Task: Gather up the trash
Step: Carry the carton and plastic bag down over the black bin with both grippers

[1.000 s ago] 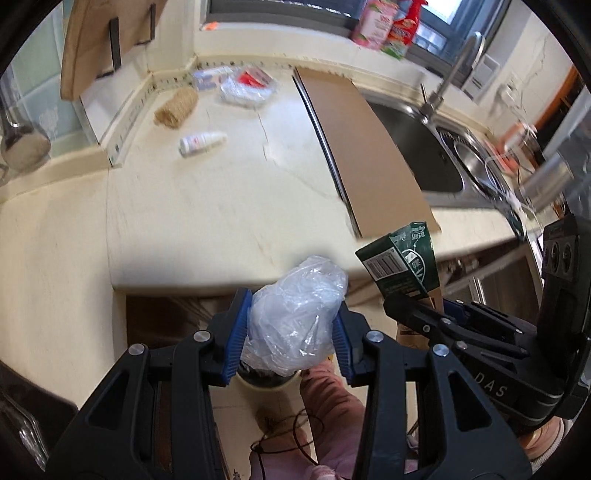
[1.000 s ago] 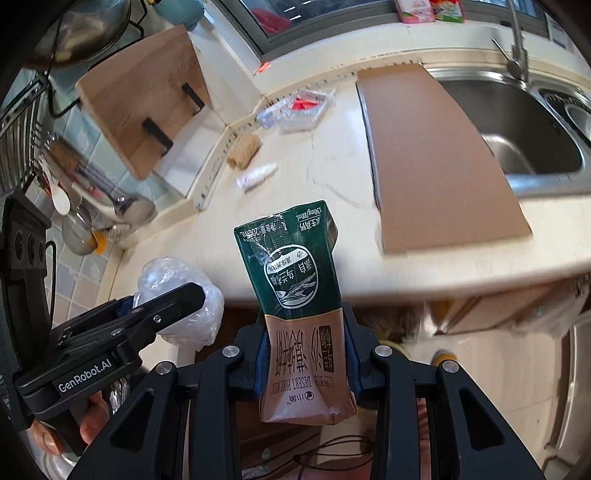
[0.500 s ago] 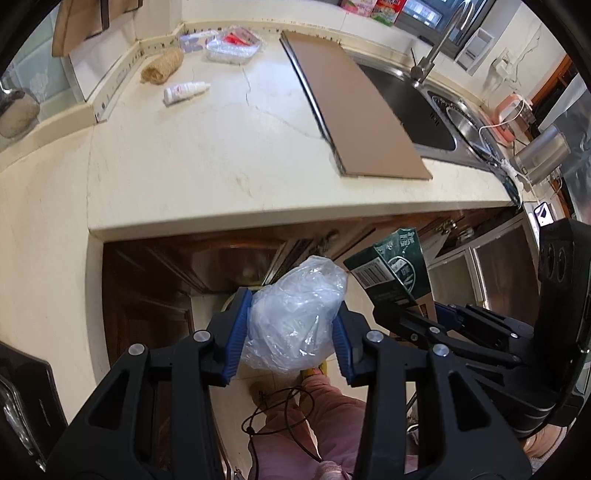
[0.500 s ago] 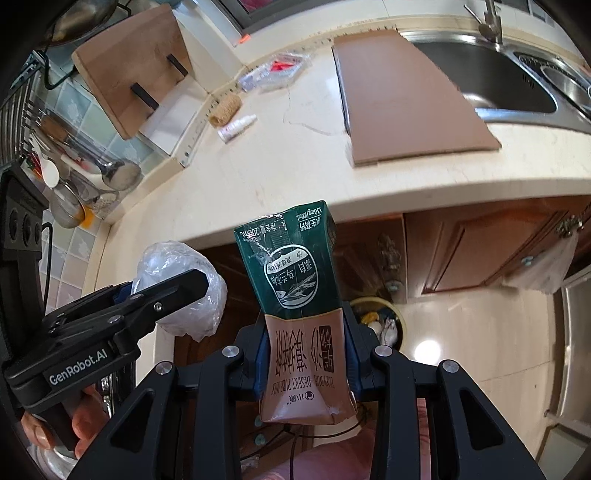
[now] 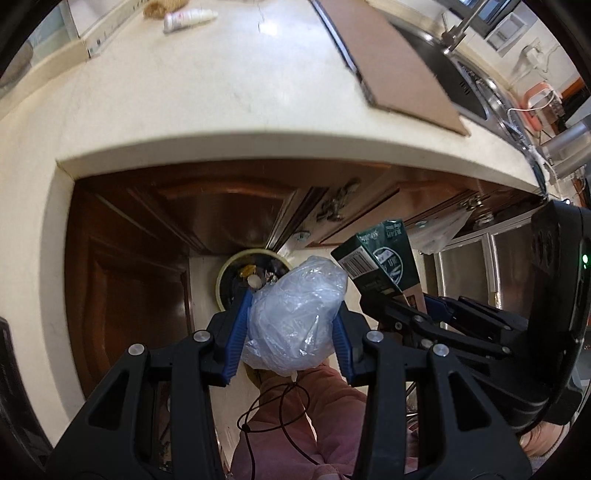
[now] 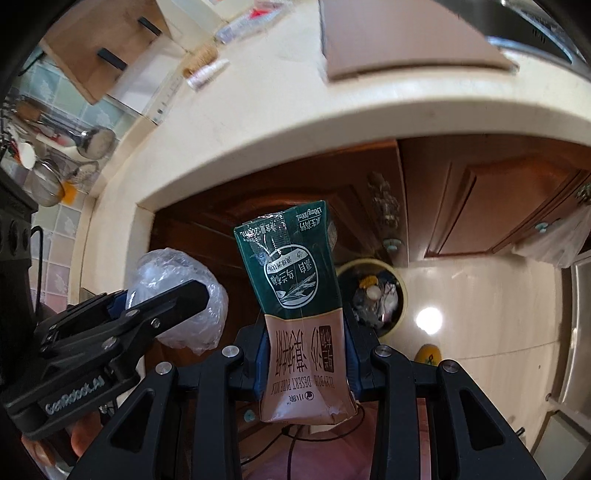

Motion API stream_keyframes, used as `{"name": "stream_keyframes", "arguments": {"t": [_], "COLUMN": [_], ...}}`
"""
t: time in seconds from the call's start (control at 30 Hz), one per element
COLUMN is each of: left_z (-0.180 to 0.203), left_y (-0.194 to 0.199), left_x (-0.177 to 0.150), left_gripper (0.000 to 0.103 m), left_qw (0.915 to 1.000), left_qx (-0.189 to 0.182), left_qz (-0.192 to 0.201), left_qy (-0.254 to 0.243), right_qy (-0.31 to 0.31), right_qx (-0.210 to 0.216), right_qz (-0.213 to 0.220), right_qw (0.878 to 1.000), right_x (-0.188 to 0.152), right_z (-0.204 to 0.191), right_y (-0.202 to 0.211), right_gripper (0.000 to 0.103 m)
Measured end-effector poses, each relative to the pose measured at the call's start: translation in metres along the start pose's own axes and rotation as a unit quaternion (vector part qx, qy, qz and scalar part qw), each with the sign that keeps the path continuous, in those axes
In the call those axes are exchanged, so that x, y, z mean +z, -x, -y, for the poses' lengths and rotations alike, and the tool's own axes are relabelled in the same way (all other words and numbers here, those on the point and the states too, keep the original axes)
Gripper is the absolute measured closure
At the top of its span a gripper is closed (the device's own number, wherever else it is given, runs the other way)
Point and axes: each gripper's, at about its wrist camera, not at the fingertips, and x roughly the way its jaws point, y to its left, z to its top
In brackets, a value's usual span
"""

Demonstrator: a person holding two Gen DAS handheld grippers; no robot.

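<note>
- Left gripper (image 5: 291, 325): blue fingers (image 5: 236, 332) pinched a crumpled clear bag (image 5: 295, 314); bag bulged out past the tips.
- Right gripper (image 6: 304, 354): fingers (image 6: 263, 354) pinched a green-and-brown carton (image 6: 295, 295) at its brown lower end; long axis ran along the fingers, tilted slightly toward 1 o'clock.
- Bin (image 5: 231, 266) stood on the floor below the counter (image 5: 221, 103) edge, by the brown cabinet doors; round, pale rim, some rubbish already inside.
- Key relation, left view: bin lay at 11 o'clock from the bag, partly hidden behind it. Right view: bin (image 6: 373, 267) lay at 2 o'clock from the carton, just beside its right edge.
- Judgement: both loads hung above the bin, neither squarely over the mouth; left looked the nearer, bag overlapping the rim in its view. Coming move probably needs each gripper centred over the opening before letting go.
- Count: grippers 2; bags held 1; cartons 1; bins 1. On the counter: one white tube (image 5: 190, 16), one brown board (image 5: 391, 59).
</note>
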Motion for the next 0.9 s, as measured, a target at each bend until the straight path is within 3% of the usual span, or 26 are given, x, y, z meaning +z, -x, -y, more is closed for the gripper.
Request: {"name": "stream_keyframes", "arguments": {"t": [0.43,0.9], "left_z": [-0.009,-0.084], "left_y": [-0.128,-0.298], "left_x": [-0.036,-0.054], "left_gripper": [0.065,0.064], "left_qw": [0.9973,0.9856], "left_qx": [0.023,0.031], "left_qz": [-0.063,-0.104], "left_qy": [0.030,0.130], "right_qy": [-0.027,-0.036], "right_qx": [-0.014,-0.016], "right_qz": [-0.088,-0.148], "right_qw": [0.996,0.988], "right_x": [0.000,-0.006], "right_z": [0.071,0.124], "right_y": [-0.126,-0.307], "right_gripper": [0.070,0.070]}}
